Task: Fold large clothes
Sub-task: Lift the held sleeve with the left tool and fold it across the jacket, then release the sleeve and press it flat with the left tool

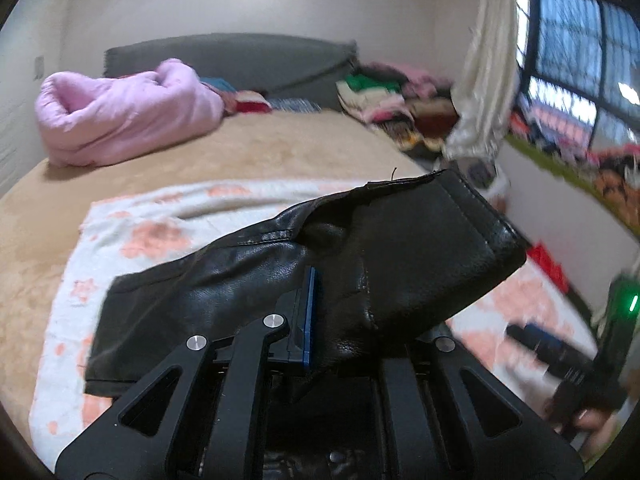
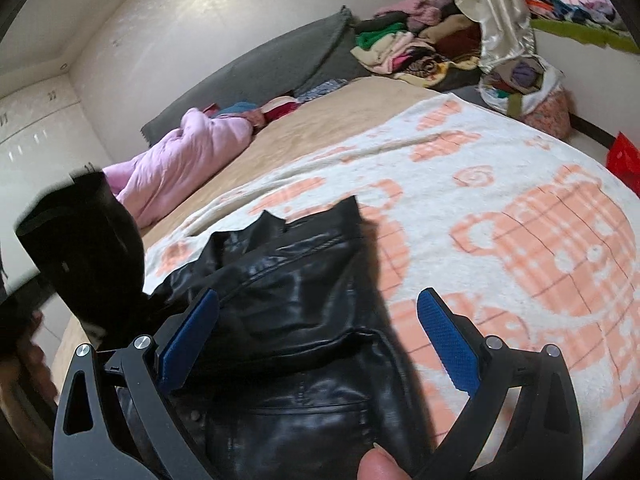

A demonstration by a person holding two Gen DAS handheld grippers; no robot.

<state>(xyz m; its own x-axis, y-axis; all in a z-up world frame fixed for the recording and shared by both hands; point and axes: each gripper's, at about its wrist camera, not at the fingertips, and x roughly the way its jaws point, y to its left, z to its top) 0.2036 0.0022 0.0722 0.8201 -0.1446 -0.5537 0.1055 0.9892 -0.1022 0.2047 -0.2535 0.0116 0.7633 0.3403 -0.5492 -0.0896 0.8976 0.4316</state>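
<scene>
The wide bed with its tan plush cover [image 2: 320,120] carries everything here, and over its near half lies a white fleece blanket printed with orange shapes [image 2: 500,208]. At the bed's far left corner sits a bunched pink quilt [image 1: 120,116], and a heap of mixed coloured clothes [image 2: 404,44] fills the far right corner, against the grey headboard.

The task's thing, a glossy black faux-leather garment with stitched seams [image 2: 296,320], lies on the blanket near the bed's near edge, towards the left side. One stitched end of it is raised off the blanket, gripped by the left claw [image 1: 320,312], whose jaws are pressed tight on the leather. The right claw [image 2: 320,340] hangs over the garment's body with its blue pads wide apart and nothing pinched between them; a fingertip [image 2: 380,464] shows at the bottom of that view.

This looks like the fold itself under way: one end is lifted for carrying across the rest. I judge the next move calls for laying that end flat on the body with seams lined up, while the free claw steadies or smooths the slippery leather so it does not slide off the blanket
</scene>
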